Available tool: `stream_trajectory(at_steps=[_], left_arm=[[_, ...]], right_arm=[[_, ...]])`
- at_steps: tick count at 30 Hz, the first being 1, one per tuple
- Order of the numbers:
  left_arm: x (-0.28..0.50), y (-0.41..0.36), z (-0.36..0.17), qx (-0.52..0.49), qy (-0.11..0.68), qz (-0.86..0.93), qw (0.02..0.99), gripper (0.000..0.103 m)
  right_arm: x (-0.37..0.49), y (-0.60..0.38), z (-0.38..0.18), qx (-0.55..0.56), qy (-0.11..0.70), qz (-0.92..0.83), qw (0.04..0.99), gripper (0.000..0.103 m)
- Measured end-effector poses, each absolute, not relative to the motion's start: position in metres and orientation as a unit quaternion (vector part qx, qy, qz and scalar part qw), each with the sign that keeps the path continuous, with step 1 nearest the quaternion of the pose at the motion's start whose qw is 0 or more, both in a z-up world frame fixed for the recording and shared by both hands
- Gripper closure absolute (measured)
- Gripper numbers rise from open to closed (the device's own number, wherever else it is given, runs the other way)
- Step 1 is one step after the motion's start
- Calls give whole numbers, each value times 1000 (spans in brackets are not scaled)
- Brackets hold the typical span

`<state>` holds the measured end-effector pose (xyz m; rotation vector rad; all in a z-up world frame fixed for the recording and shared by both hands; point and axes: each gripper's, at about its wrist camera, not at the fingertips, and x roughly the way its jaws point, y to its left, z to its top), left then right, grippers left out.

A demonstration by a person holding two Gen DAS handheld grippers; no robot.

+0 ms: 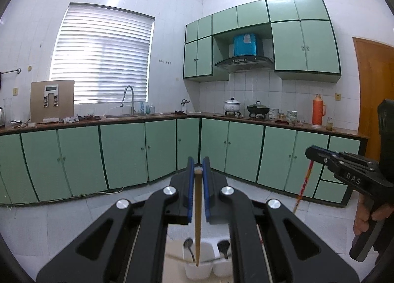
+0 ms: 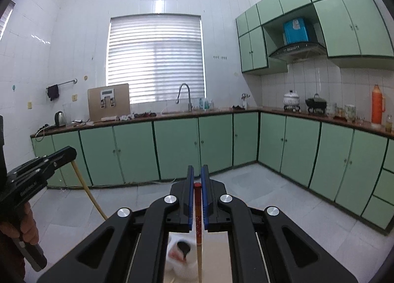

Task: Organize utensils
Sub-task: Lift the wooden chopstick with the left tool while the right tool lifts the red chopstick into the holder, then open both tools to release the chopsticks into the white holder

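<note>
Left wrist view shows the left gripper [image 1: 198,167] closed on a plain wooden chopstick [image 1: 197,219], pinched near its blunt top end between the blue pads [image 1: 190,189]. The stick's long axis runs nearly straight down from the jaws, its narrow tip hanging over the left compartment of a white utensil holder [image 1: 197,270] that sits directly beneath the gripper. A dark spoon [image 1: 189,246] stands in that same compartment and a second spoon [image 1: 224,247] in the compartment to its right. Whether the tip has entered the compartment or hangs just at its mouth cannot be told.

The right gripper [image 2: 197,177] is likewise clamped on a red patterned chopstick [image 2: 198,221], held near its red cap, its pale lower half pointing downward. From the right wrist view the holder [image 2: 176,251] lies below and slightly to the left of this stick, blurred, so its tip looks to fall just beside the container and not over it.

Judged from this, the left hand is the nearer one: its stick is already lined up over an opening, and a short straight descent followed by a release should seat it tip-down. The right stick probably needs a small leftward shift first.
</note>
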<state>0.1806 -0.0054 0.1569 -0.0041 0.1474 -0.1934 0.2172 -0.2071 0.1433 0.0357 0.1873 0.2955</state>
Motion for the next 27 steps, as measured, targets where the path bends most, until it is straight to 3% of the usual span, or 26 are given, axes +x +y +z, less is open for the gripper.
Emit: stream_trajectory(at_steps=[6, 21, 24, 27], left_arm=[[228, -17, 143, 6, 97, -96, 991, 97], [288, -3, 56, 3, 186, -102, 977, 96], [285, 2, 50, 5, 186, -99, 977, 84], [273, 7, 48, 4, 180, -95, 979, 81]], right_arm=[[266, -190, 138, 15, 94, 159, 983, 97], [311, -177, 51, 21, 190, 192, 963, 96], [306, -182, 45, 27, 191, 189, 963, 92], [291, -191, 45, 38, 179, 181, 966, 84]])
